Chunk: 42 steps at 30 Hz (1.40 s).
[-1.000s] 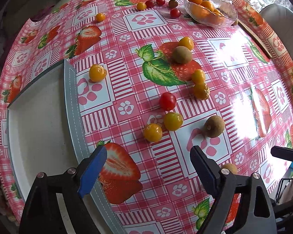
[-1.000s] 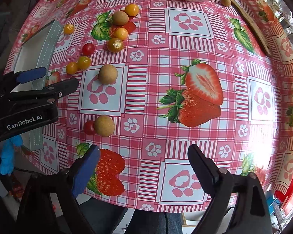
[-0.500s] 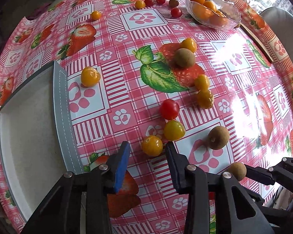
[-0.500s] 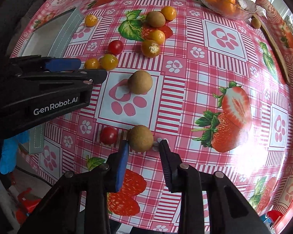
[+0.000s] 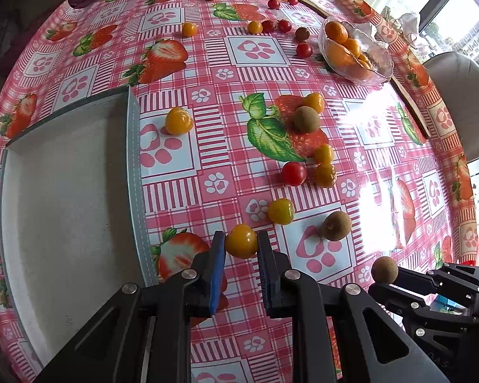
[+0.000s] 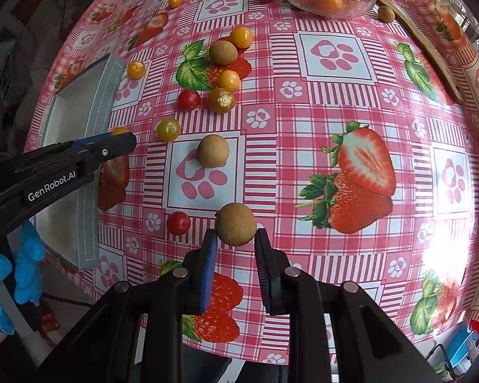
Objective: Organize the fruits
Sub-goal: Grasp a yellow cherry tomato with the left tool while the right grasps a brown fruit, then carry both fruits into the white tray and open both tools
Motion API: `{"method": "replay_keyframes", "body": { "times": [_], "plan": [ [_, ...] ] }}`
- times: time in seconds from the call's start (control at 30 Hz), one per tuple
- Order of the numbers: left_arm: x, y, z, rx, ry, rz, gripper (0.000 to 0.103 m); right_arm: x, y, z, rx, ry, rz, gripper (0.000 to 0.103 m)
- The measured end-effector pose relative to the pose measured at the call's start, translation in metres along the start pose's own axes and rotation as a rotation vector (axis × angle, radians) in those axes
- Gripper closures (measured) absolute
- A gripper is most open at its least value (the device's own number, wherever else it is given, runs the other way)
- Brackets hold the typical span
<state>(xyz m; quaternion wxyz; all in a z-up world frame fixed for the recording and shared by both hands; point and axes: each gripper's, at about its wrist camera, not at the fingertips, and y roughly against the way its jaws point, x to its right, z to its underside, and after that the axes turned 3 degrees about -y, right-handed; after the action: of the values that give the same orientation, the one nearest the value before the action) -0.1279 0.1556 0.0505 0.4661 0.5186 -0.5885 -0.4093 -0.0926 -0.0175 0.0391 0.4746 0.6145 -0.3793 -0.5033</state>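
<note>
My left gripper (image 5: 241, 239) is shut on an orange cherry tomato (image 5: 241, 241), just right of the grey tray (image 5: 134, 159). My right gripper (image 6: 234, 236) is shut on a brown round fruit (image 6: 236, 228) near the table's front edge; that fruit also shows in the left wrist view (image 5: 384, 269). Loose fruits lie on the strawberry tablecloth: another brown fruit (image 6: 213, 151), a red tomato (image 6: 178, 222), a yellow-green tomato (image 5: 281, 211) and several more orange and red ones further back.
A glass bowl (image 5: 380, 63) with oranges stands at the far right, a wooden board (image 5: 408, 95) beside it. The grey tray's inside is white and holds nothing. A white chair (image 5: 456, 95) stands past the table's right edge.
Both grippers moved forward and closed from wide open: the left onto the orange tomato, the right onto the brown fruit.
</note>
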Motion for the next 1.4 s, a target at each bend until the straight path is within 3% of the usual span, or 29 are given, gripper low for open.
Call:
{"method": "replay_keyframes", "body": {
  "times": [0.2,0.47,0.77,0.9,1.1,1.33,1.4],
  "plan": [
    [-0.017,0.025,0.02,0.036,0.066,-0.007,0.082,-0.016,0.017,-0.003,0.01,0.042,-0.009,0.077],
    [-0.07,0.043,0.056,0.059,0.204,-0.089,0.082,-0.08,0.019,-0.02,0.012,0.169,-0.042,0.077],
    [-0.141,0.042,0.102,0.029,0.35,-0.231,0.082,-0.172,-0.008,-0.038,-0.044,0.344,-0.108,0.077],
    [-0.159,0.033,0.117,0.011,0.402,-0.257,0.082,-0.203,-0.03,-0.046,-0.088,0.385,-0.12,0.077],
    [-0.165,0.02,0.126,-0.009,0.419,-0.27,0.082,-0.232,-0.067,-0.054,-0.148,0.423,-0.078,0.077],
    [-0.153,0.016,0.128,-0.007,0.366,-0.303,0.081,-0.239,-0.093,-0.059,-0.187,0.406,-0.037,0.075],
    [-0.15,0.014,0.122,-0.015,0.354,-0.319,0.074,-0.242,-0.095,-0.06,-0.186,0.416,-0.032,0.075]
  ]
}}
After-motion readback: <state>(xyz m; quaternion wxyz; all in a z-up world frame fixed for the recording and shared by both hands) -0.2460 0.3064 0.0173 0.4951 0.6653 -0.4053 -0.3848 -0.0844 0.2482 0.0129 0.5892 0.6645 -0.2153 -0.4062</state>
